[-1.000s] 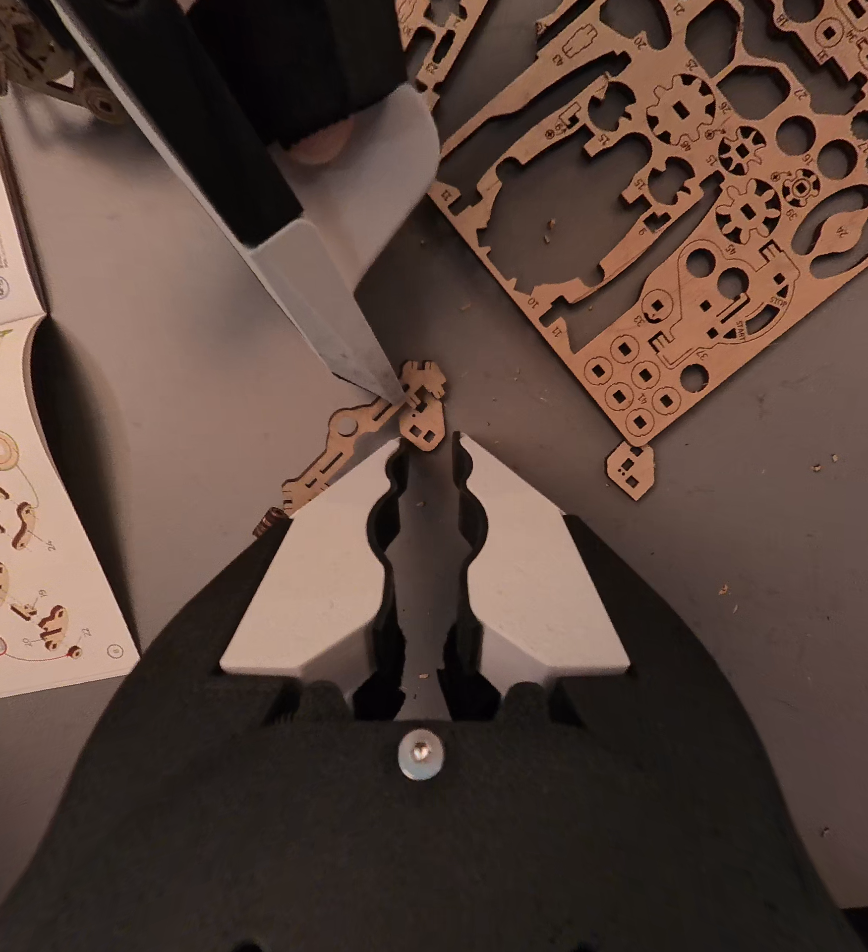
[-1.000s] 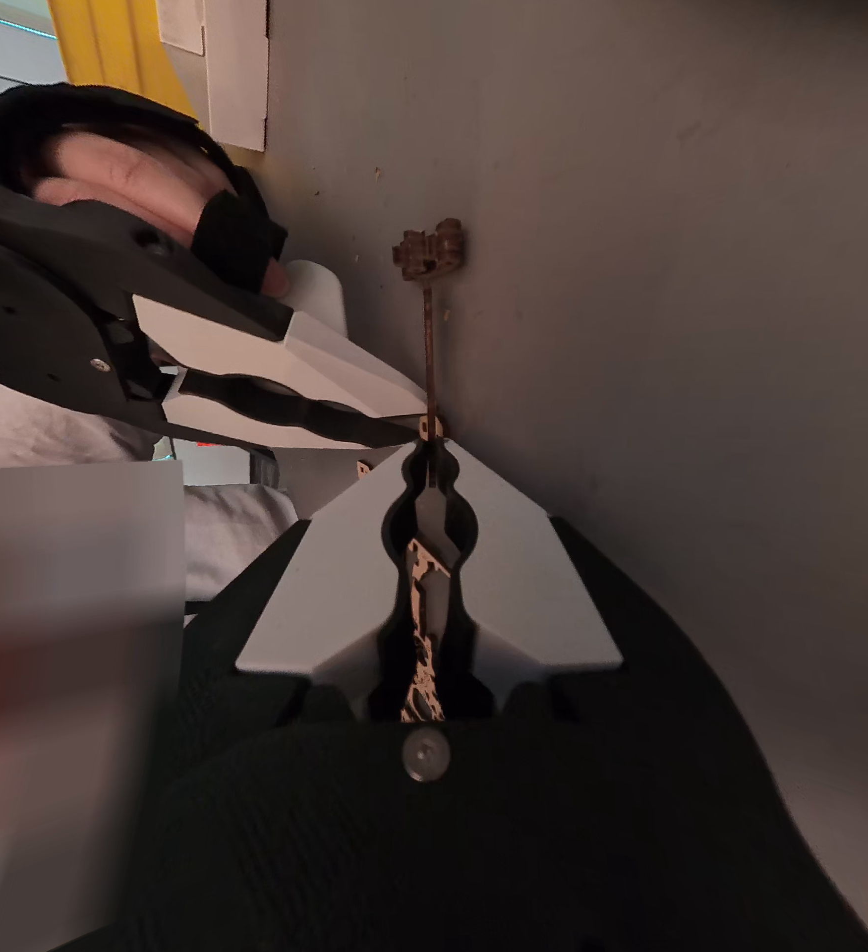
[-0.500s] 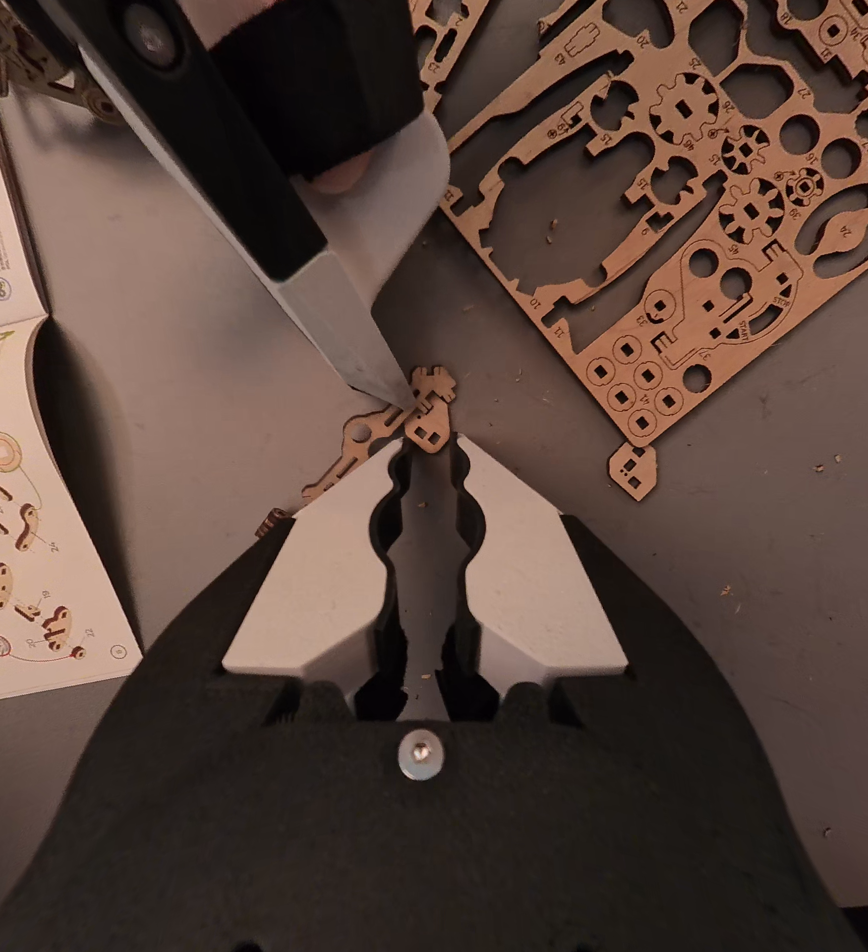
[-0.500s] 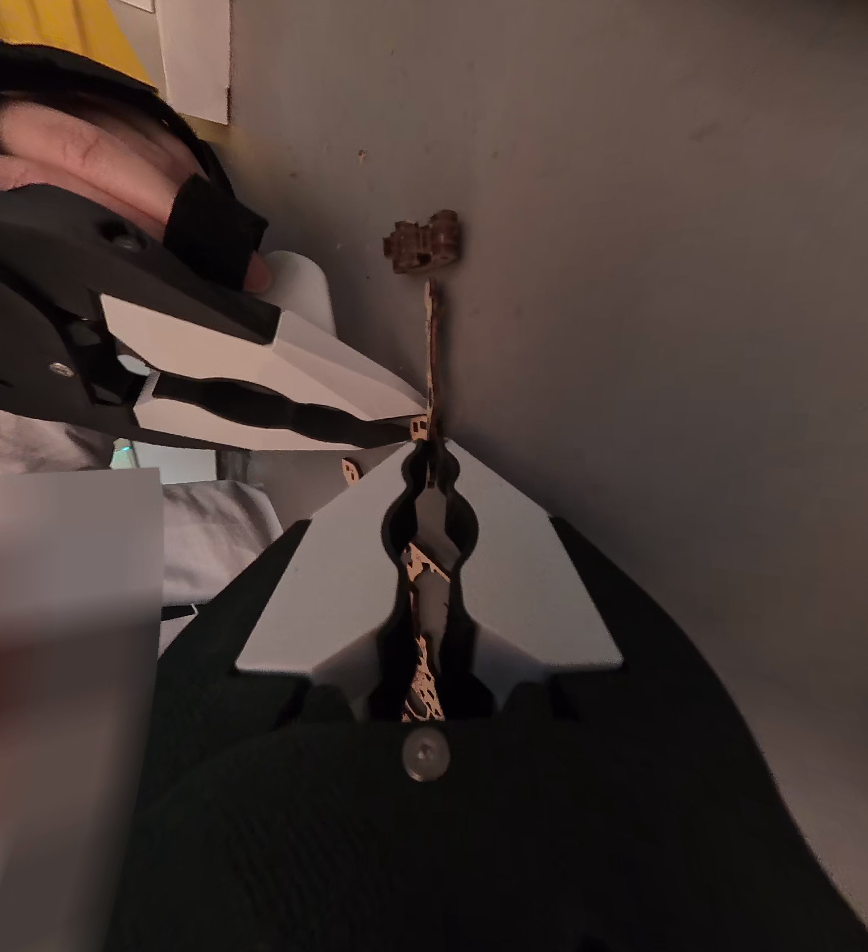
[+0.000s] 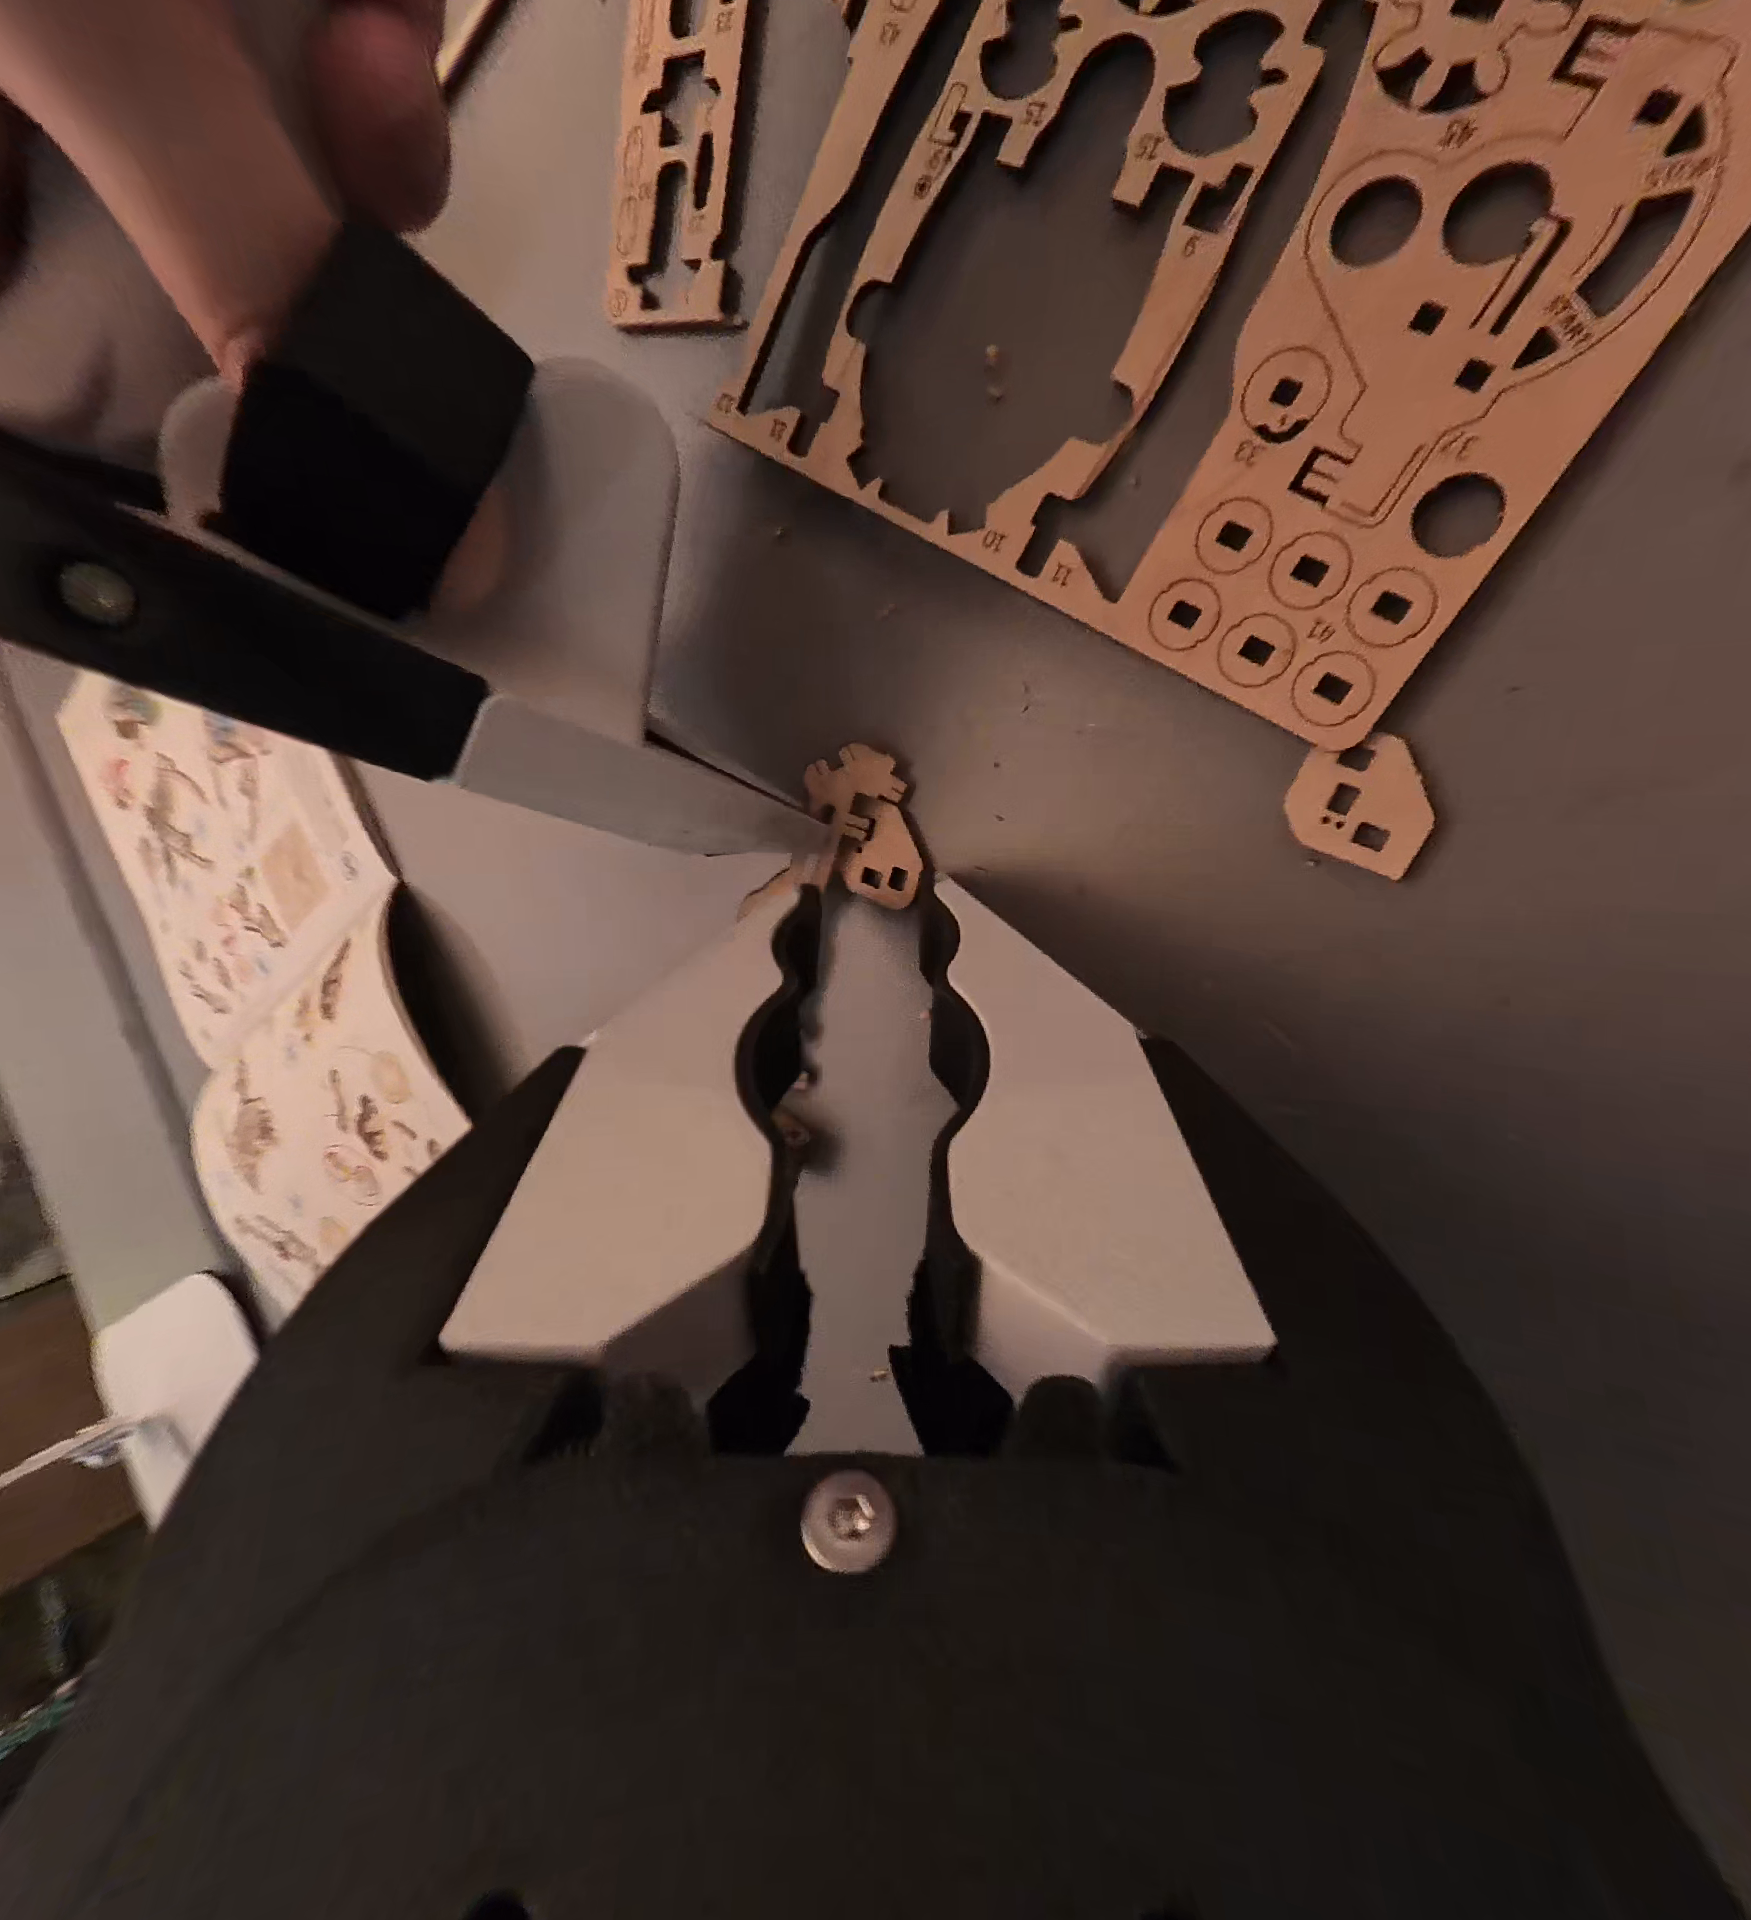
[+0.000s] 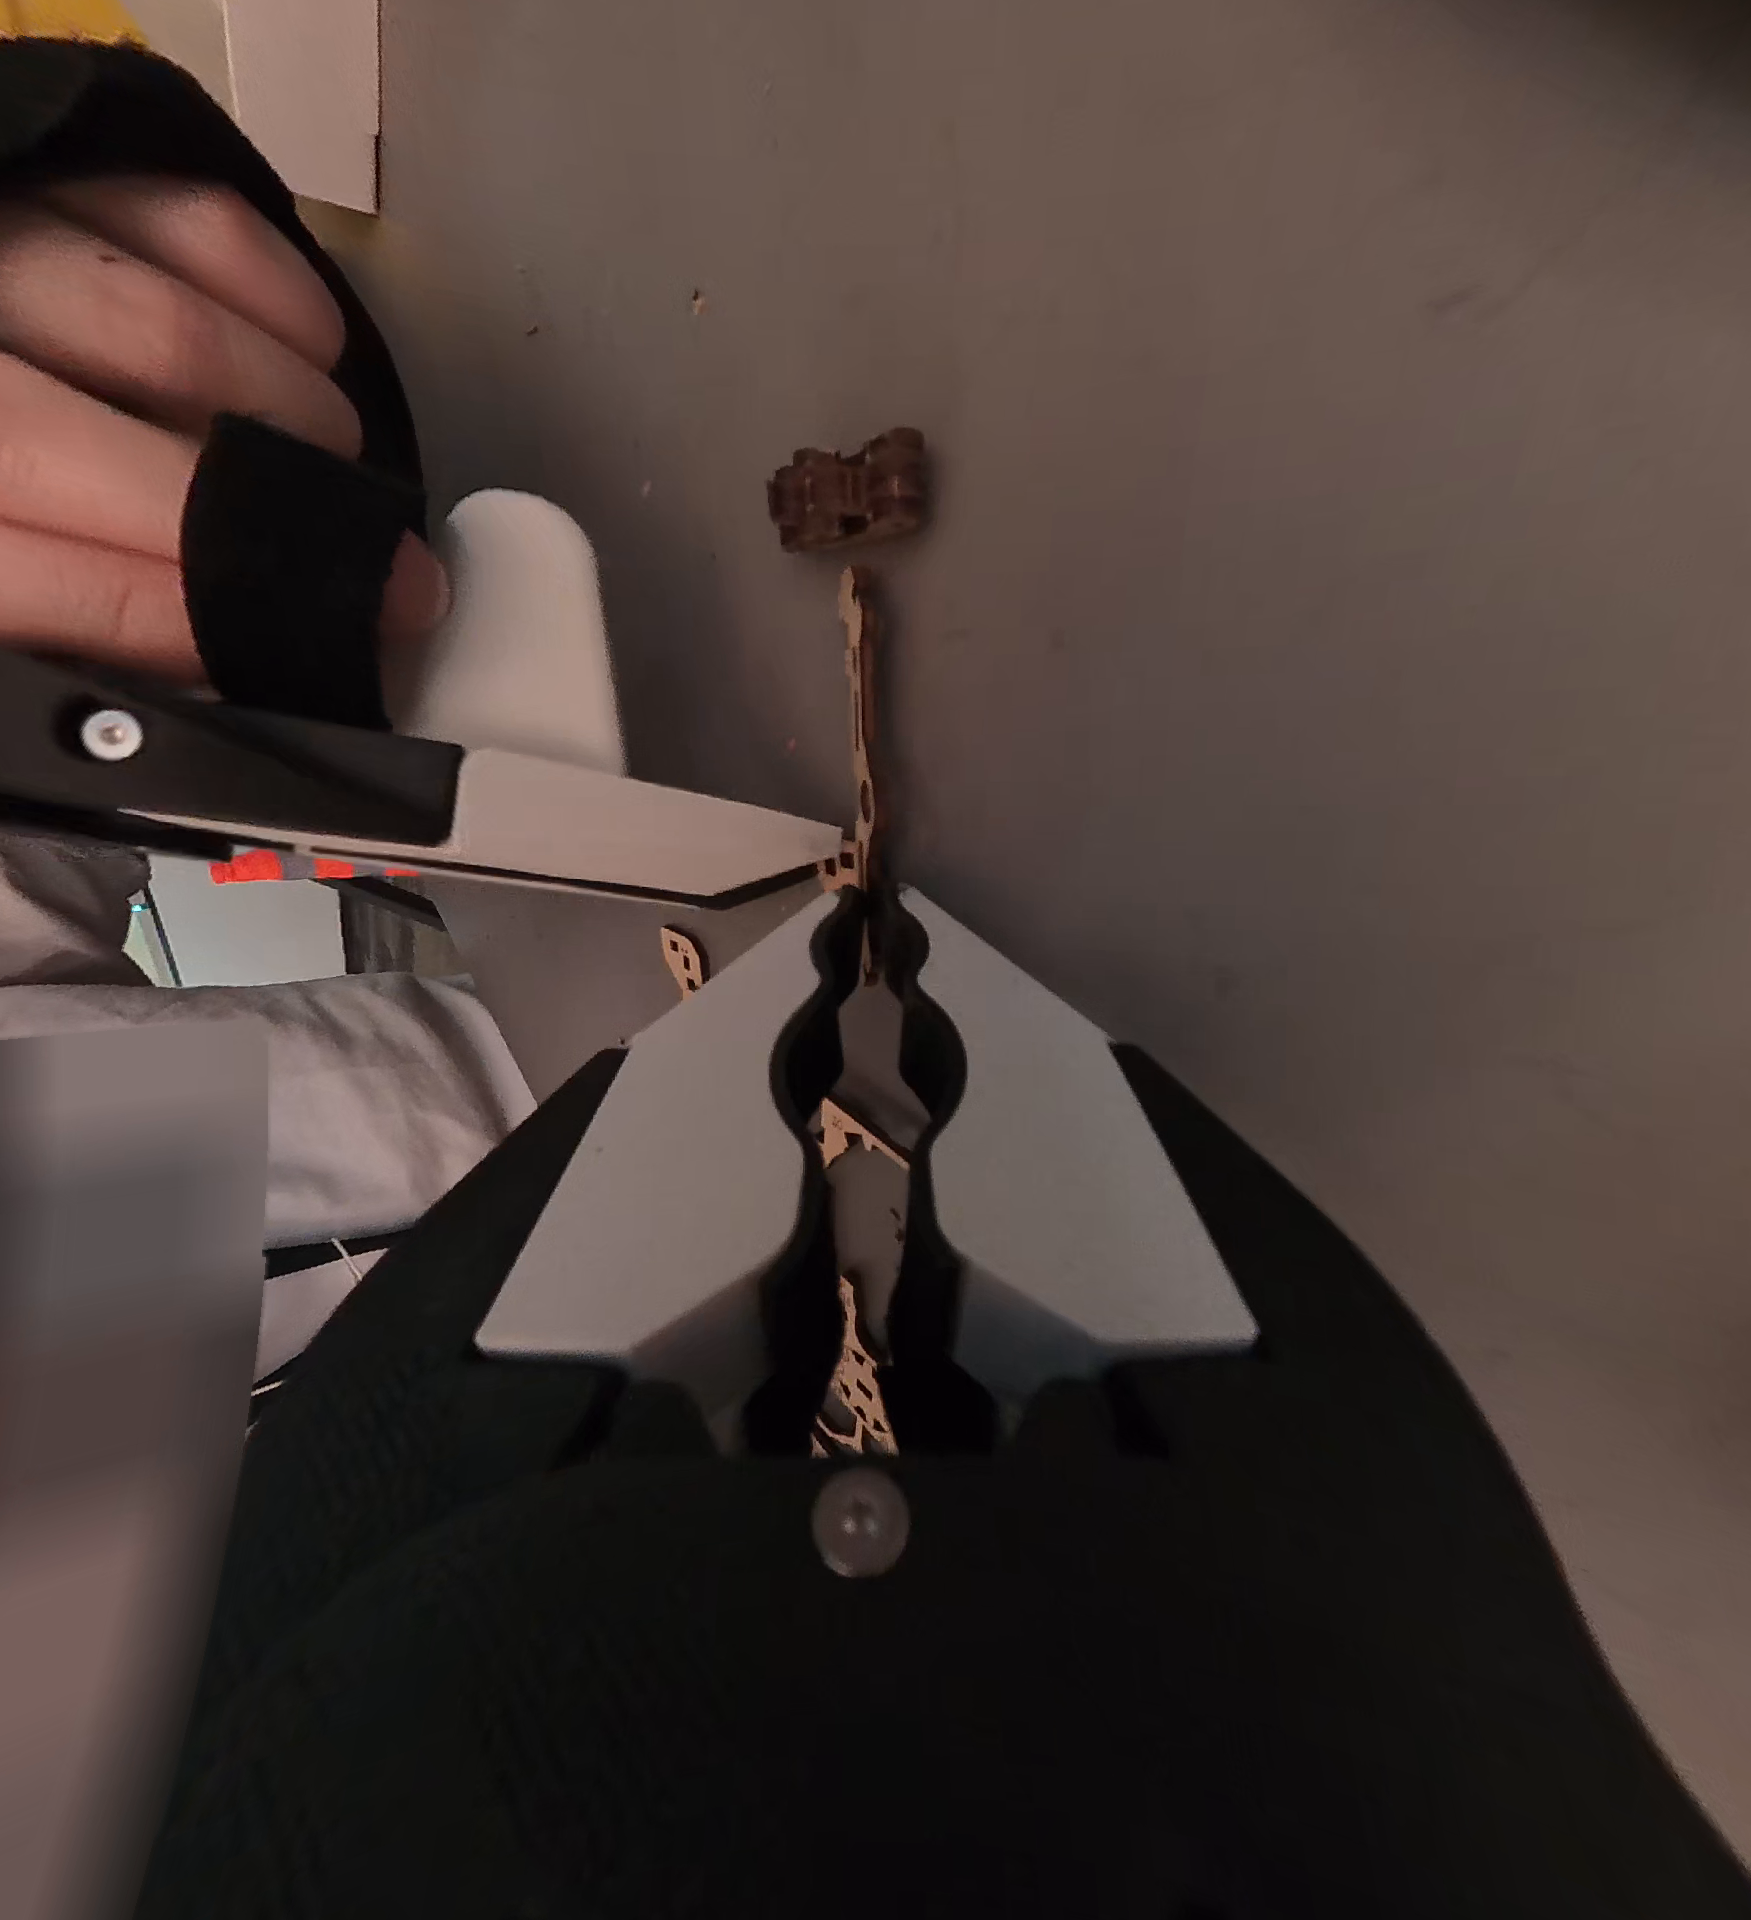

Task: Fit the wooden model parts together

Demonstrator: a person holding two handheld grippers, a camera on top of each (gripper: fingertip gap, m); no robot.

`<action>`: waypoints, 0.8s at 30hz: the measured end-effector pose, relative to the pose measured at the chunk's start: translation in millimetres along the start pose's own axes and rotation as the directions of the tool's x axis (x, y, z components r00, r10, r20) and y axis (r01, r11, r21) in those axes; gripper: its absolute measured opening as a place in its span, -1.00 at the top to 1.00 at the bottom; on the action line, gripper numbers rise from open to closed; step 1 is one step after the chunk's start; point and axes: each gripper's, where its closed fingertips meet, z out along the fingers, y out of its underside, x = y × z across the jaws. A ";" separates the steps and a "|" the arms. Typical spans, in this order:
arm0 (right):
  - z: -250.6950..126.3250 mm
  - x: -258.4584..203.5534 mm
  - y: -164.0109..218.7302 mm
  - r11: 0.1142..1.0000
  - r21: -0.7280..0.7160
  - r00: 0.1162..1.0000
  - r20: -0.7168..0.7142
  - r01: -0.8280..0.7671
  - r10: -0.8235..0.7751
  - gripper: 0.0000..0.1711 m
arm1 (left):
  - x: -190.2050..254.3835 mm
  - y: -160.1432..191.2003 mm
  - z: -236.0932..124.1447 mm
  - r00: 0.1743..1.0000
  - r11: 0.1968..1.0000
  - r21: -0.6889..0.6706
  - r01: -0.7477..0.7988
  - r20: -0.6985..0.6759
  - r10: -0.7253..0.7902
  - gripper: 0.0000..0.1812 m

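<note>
My right gripper is shut on a long flat wooden part, seen edge-on and standing against the grey table. In the left wrist view it comes in from the left, its tips at the part's knobby head. A small house-shaped wooden piece with square holes sits against that part. My left gripper is open, its tips on either side of this small piece. In the right wrist view it reaches in from the left.
A laser-cut wooden sheet lies at the upper right, with a narrower strip beside it. A loose house-shaped piece lies just below the sheet. An open instruction booklet lies on the left. A small dark wooden assembly lies beyond the long part.
My left gripper has moved forward until its tips flank the small piece. My right gripper has swung lower to the left, still holding the long part.
</note>
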 end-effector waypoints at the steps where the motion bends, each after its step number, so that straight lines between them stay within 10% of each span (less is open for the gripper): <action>1: -0.3 0.3 0.0 1.000 0.003 1.000 0.005 -0.003 0.003 0.98 | -1.0 -0.2 -0.1 1.000 1.000 -0.001 -0.022 0.022 0.022 0.80; 15: -5.0 7.3 0.5 0.998 0.043 0.997 0.064 -0.047 0.045 0.97 | -13.0 8.9 7.3 0.919 0.967 -0.076 -0.245 0.299 0.256 1.00; 24: -3.9 4.5 4.1 0.999 0.041 0.996 0.084 -0.001 -0.003 0.97 | 1.8 -3.9 2.2 0.954 0.954 0.078 0.289 -0.102 -0.281 0.78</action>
